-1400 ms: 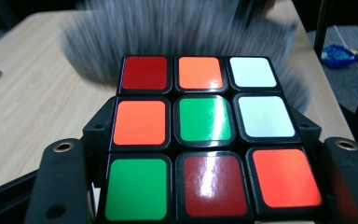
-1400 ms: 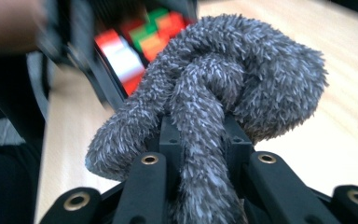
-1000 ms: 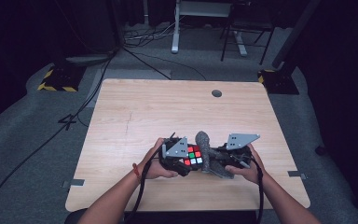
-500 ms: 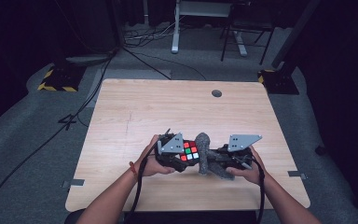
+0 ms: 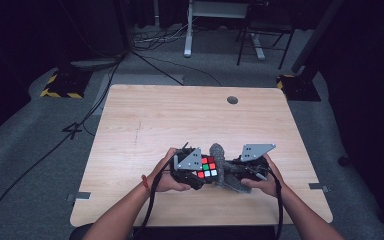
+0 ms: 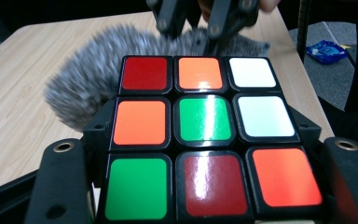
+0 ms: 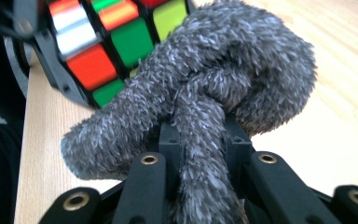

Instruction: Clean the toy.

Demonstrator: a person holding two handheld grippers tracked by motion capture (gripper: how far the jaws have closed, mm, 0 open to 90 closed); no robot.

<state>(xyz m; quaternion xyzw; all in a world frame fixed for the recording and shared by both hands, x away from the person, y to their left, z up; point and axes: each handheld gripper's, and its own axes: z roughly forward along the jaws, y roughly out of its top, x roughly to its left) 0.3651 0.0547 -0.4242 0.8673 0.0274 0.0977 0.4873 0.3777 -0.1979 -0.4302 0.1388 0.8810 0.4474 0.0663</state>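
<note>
Jaws around puzzle cube [image 6: 204, 135], grey duster [image 7: 200, 98]

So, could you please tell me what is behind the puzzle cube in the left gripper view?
Behind the puzzle cube lies a grey fuzzy cloth, with the right hand-held gripper clamped on it. The cube covers the cloth's lower part and the table beneath.

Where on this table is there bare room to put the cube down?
The light wooden table is bare across its far half, up to the round grey grommet, and along its left side. The near middle is crowded: the scrambled colour-tiled puzzle cube, the fuzzy grey cloth strip and both hands.
</note>
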